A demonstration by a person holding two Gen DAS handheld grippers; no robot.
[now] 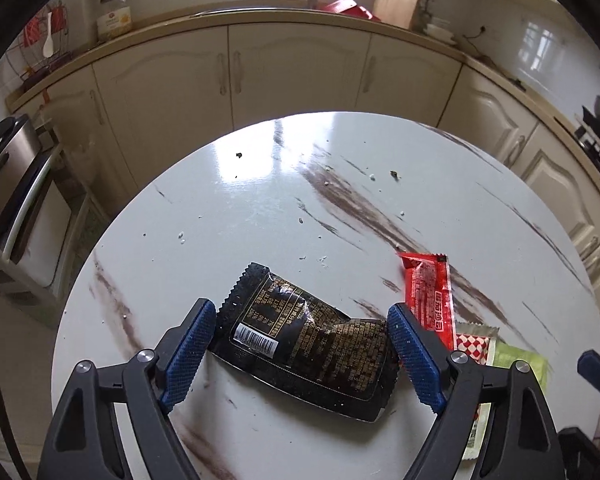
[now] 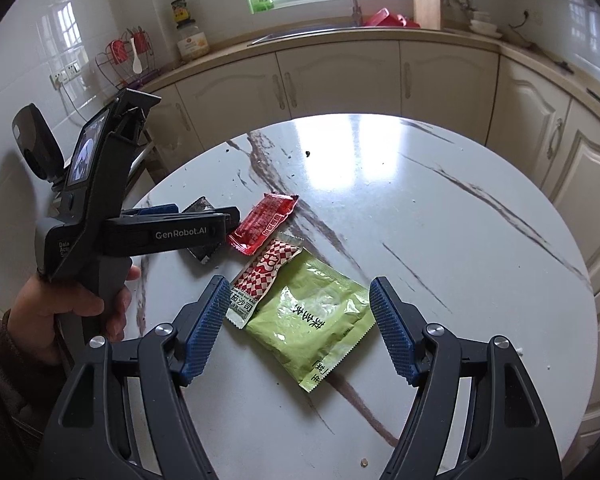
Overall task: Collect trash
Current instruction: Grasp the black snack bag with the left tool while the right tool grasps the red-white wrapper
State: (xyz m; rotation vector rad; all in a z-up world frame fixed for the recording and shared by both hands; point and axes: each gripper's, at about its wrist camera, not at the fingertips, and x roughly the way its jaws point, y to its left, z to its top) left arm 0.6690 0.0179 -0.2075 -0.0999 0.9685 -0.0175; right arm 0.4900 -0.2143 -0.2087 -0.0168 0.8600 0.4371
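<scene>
Left wrist view: left gripper (image 1: 300, 344) spread wide, black foil packet (image 1: 300, 344) lying flat between pads, pads at packet's ends, not visibly pressing. Packet looks light, crinkly, slick; likely buckles under squeeze, so pinch across narrow middle or crimped seam. Red sachet (image 1: 430, 292) just right of right pad. Round marble table (image 1: 260, 200) ahead bare except crumbs.

Right wrist view: right gripper (image 2: 296, 320) spread, holding nothing; green sachet (image 2: 312, 320) between pads, flat on table, red-checked sachet (image 2: 260, 276) overlapping its left edge. Thin, limp; take by raised edge. Table rim well right; left gripper close on left.
</scene>
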